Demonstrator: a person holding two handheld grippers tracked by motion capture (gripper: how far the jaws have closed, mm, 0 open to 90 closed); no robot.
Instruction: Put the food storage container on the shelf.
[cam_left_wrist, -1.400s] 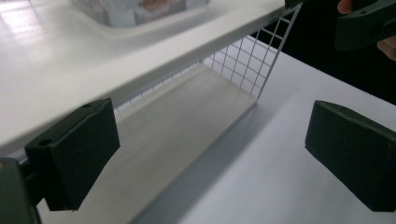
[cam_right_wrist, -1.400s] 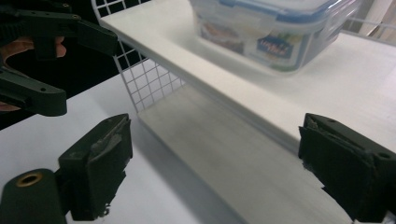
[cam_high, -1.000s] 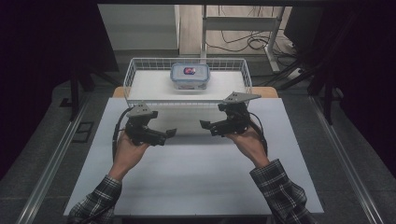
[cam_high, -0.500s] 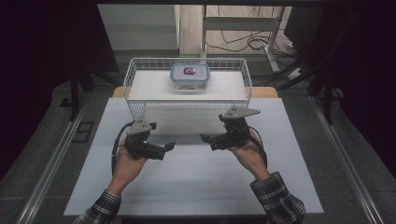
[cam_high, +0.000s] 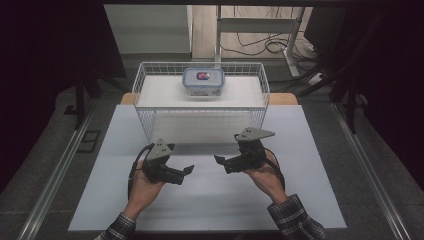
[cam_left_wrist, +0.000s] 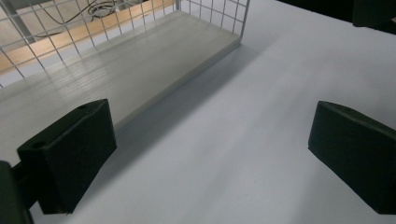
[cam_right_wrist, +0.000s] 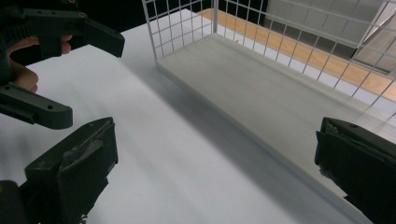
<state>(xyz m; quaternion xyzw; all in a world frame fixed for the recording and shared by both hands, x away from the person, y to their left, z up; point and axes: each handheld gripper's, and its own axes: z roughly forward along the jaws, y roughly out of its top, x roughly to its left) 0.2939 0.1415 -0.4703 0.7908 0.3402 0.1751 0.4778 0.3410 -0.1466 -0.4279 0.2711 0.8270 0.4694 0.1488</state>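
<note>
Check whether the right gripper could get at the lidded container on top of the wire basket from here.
Probably yes. The right gripper is open and holds nothing, low over the table in front of the wire basket. The lidded container sits exposed on top, nothing over it; the hand would need to lift and go forward.

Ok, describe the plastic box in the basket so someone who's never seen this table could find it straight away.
Start at the white wire basket standing at the far edge of the white table, beyond both hands. On the pale board inside it, near the far wall and about midway across, sits a clear lidded container. It is the basket's one loose item, with something red and purple showing through its lid.
</note>
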